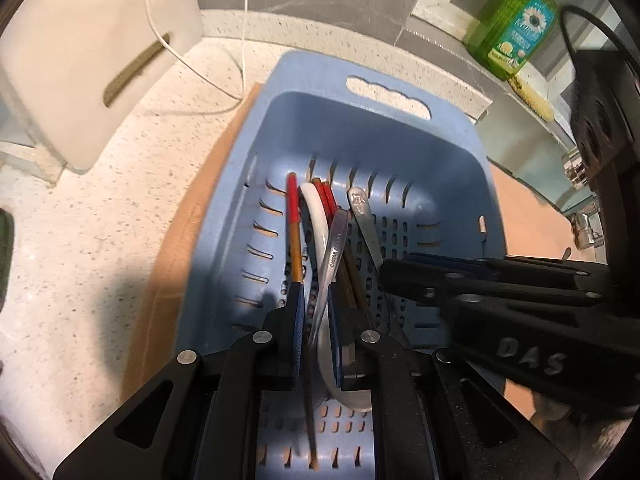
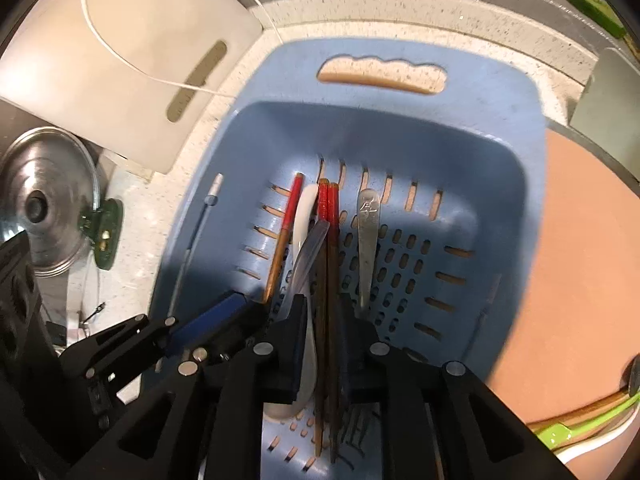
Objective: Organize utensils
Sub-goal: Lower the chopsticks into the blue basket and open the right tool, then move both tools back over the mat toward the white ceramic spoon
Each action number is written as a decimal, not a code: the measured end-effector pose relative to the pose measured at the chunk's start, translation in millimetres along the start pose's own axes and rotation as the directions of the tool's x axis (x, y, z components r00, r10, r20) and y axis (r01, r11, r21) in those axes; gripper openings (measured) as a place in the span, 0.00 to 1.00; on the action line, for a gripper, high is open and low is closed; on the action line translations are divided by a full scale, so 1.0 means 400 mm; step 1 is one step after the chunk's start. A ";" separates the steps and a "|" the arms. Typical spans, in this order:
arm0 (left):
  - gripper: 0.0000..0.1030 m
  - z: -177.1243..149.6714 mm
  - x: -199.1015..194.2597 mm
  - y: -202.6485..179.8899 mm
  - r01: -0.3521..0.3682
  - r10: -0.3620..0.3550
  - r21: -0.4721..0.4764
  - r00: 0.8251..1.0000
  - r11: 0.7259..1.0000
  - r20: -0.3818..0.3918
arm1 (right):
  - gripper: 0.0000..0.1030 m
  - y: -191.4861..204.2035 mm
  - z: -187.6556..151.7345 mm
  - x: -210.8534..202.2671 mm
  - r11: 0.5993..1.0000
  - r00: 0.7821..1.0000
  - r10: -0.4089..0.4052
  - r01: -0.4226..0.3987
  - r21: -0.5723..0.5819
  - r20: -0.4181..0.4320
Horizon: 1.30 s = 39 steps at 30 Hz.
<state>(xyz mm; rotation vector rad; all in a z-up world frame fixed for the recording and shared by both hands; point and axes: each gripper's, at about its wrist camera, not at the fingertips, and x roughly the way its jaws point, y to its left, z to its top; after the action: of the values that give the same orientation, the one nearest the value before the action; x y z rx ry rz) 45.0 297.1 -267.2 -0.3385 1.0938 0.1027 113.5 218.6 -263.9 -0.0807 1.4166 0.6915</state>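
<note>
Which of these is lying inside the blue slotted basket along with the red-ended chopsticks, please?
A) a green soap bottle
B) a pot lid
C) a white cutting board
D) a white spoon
D: the white spoon lies among the red-ended chopsticks in the blue basket, while the other three sit outside it on the counter.

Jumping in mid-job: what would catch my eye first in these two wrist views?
The blue slotted basket fills both views, with red-topped chopsticks, a white spoon and metal spoons lying lengthwise along its floor. Both tools reach down into it side by side: the left tool straddles a metal spoon handle, the right tool straddles the chopsticks. Behind the basket a white cutting board leans, and a green soap bottle stands far right.
</note>
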 end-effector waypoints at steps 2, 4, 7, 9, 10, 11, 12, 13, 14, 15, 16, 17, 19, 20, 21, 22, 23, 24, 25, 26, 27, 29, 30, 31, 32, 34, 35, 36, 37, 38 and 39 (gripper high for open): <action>0.10 -0.009 -0.026 -0.004 -0.007 0.007 0.006 1.000 1.000 0.018 | 0.19 -0.005 -0.013 -0.033 1.000 1.000 0.000 0.000 -0.021 0.027; 0.10 -0.014 -0.048 -0.013 -0.019 0.018 0.016 0.999 1.000 0.036 | 0.20 -0.013 -0.030 -0.072 0.999 0.998 -0.005 0.007 -0.042 0.059; 0.10 -0.025 -0.086 -0.035 -0.029 0.027 0.030 0.997 0.999 0.068 | 0.24 -0.018 -0.060 -0.133 0.995 0.991 -0.040 0.051 -0.087 0.124; 0.10 -0.039 -0.118 -0.051 -0.039 0.035 0.040 0.995 0.998 0.096 | 0.28 -0.028 -0.084 -0.177 0.991 0.984 -0.060 0.080 -0.112 0.167; 0.10 -0.043 -0.130 -0.061 -0.047 0.041 0.047 0.993 0.998 0.109 | 0.30 -0.035 -0.095 -0.198 0.989 0.980 -0.067 0.090 -0.120 0.185; 0.10 -0.046 -0.139 -0.075 -0.055 0.049 0.049 0.991 0.997 0.122 | 0.30 -0.041 -0.104 -0.216 0.987 0.977 -0.073 0.100 -0.126 0.200; 0.10 -0.049 -0.148 -0.083 -0.056 0.049 0.048 0.990 0.997 0.131 | 0.30 -0.049 -0.115 -0.240 0.984 0.971 -0.085 0.117 -0.133 0.224; 0.10 -0.053 -0.159 -0.093 -0.051 0.045 0.045 0.989 0.998 0.140 | 0.30 -0.057 -0.127 -0.265 0.980 0.964 -0.097 0.136 -0.142 0.249; 0.10 -0.057 -0.166 -0.103 -0.050 0.043 0.044 0.988 0.998 0.147 | 0.30 -0.060 -0.134 -0.280 0.978 0.958 -0.103 0.147 -0.149 0.267; 0.10 -0.063 -0.173 -0.116 -0.052 0.044 0.048 0.987 0.998 0.154 | 0.30 -0.068 -0.147 -0.305 0.974 0.950 -0.109 0.161 -0.159 0.291; 0.10 -0.070 -0.181 -0.132 -0.055 0.046 0.052 0.986 0.997 0.161 | 0.30 -0.075 -0.157 -0.325 0.972 0.944 -0.114 0.171 -0.164 0.310; 0.10 -0.078 -0.187 -0.145 -0.055 0.046 0.055 0.985 0.997 0.166 | 0.31 -0.081 -0.169 -0.346 0.969 0.936 -0.117 0.180 -0.168 0.331; 0.10 -0.094 -0.201 -0.180 -0.057 0.045 0.066 0.983 0.996 0.176 | 0.36 -0.098 -0.197 -0.391 0.965 0.920 -0.118 0.196 -0.176 0.375; 0.10 -0.100 -0.204 -0.194 -0.057 0.044 0.069 0.983 0.996 0.179 | 0.40 -0.106 -0.206 -0.406 0.964 0.914 -0.117 0.199 -0.178 0.389; 0.10 -0.105 -0.209 -0.211 -0.055 0.041 0.071 0.982 0.996 0.184 | 0.42 -0.116 -0.220 -0.427 0.962 0.906 -0.115 0.204 -0.181 0.407; 0.10 -0.112 -0.213 -0.226 -0.055 0.040 0.074 0.981 0.996 0.188 | 0.43 -0.126 -0.232 -0.443 0.961 0.900 -0.113 0.206 -0.182 0.420; 0.10 -0.118 -0.215 -0.247 -0.055 0.039 0.078 0.981 0.995 0.192 | 0.44 -0.136 -0.241 -0.457 0.961 0.896 -0.112 0.207 -0.184 0.429; 0.10 -0.123 -0.217 -0.261 -0.053 0.037 0.081 0.980 0.995 0.195 | 0.44 -0.150 -0.253 -0.472 0.960 0.893 -0.111 0.210 -0.186 0.436; 0.10 -0.129 -0.218 -0.279 -0.052 0.035 0.082 0.980 0.995 0.198 | 0.44 -0.165 -0.262 -0.485 0.959 0.891 -0.112 0.213 -0.186 0.441; 0.10 -0.136 -0.220 -0.292 -0.049 0.032 0.080 0.979 0.996 0.202 | 0.44 -0.177 -0.271 -0.495 0.959 0.888 -0.113 0.215 -0.186 0.446; 0.10 -0.142 -0.221 -0.309 -0.044 0.027 0.080 0.979 0.996 0.204 | 0.44 -0.186 -0.278 -0.502 0.958 0.886 -0.114 0.218 -0.186 0.450; 0.10 -0.152 -0.221 -0.341 -0.036 0.018 0.084 0.978 0.996 0.208 | 0.47 -0.217 -0.296 -0.521 0.957 0.882 -0.123 0.227 -0.181 0.456; 0.10 -0.152 -0.219 -0.353 -0.034 0.015 0.088 0.978 0.996 0.209 | 0.49 -0.231 -0.304 -0.528 0.956 0.879 -0.128 0.232 -0.178 0.460; 0.10 -0.156 -0.218 -0.366 -0.032 0.012 0.093 0.978 0.995 0.209 | 0.51 -0.243 -0.311 -0.535 0.955 0.874 -0.136 0.241 -0.174 0.466; 0.10 -0.160 -0.216 -0.381 -0.030 0.009 0.097 0.978 0.995 0.210 | 0.53 -0.258 -0.320 -0.545 0.951 0.867 -0.151 0.258 -0.169 0.475; 0.10 -0.167 -0.212 -0.413 -0.025 0.002 0.107 0.977 0.994 0.211 | 0.55 -0.282 -0.337 -0.557 0.944 0.856 -0.176 0.287 -0.164 0.486; 0.10 -0.172 -0.210 -0.425 -0.023 -0.001 0.111 0.977 0.994 0.211 | 0.58 -0.295 -0.344 -0.562 0.942 0.853 -0.186 0.297 -0.160 0.487; 0.10 -0.175 -0.207 -0.441 -0.021 -0.005 0.118 0.978 0.993 0.210 | 0.58 -0.310 -0.352 -0.566 0.940 0.851 -0.193 0.303 -0.155 0.489; 0.10 -0.177 -0.203 -0.453 -0.019 -0.007 0.123 0.978 0.992 0.208 | 0.59 -0.326 -0.358 -0.571 0.941 0.851 -0.194 0.302 -0.151 0.489; 0.10 -0.181 -0.200 -0.463 -0.018 -0.009 0.128 0.979 0.992 0.206 | 0.60 -0.343 -0.365 -0.574 0.944 0.851 -0.197 0.300 -0.141 0.487; 0.10 -0.183 -0.196 -0.475 -0.015 -0.012 0.133 0.979 0.991 0.203 | 0.60 -0.363 -0.372 -0.576 0.946 0.853 -0.205 0.299 -0.128 0.480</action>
<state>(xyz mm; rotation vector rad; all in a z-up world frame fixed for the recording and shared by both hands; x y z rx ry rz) -6.5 101.1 -186.9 -0.2018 0.8928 0.0635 55.0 -55.1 -129.7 -0.2412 0.8539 0.5808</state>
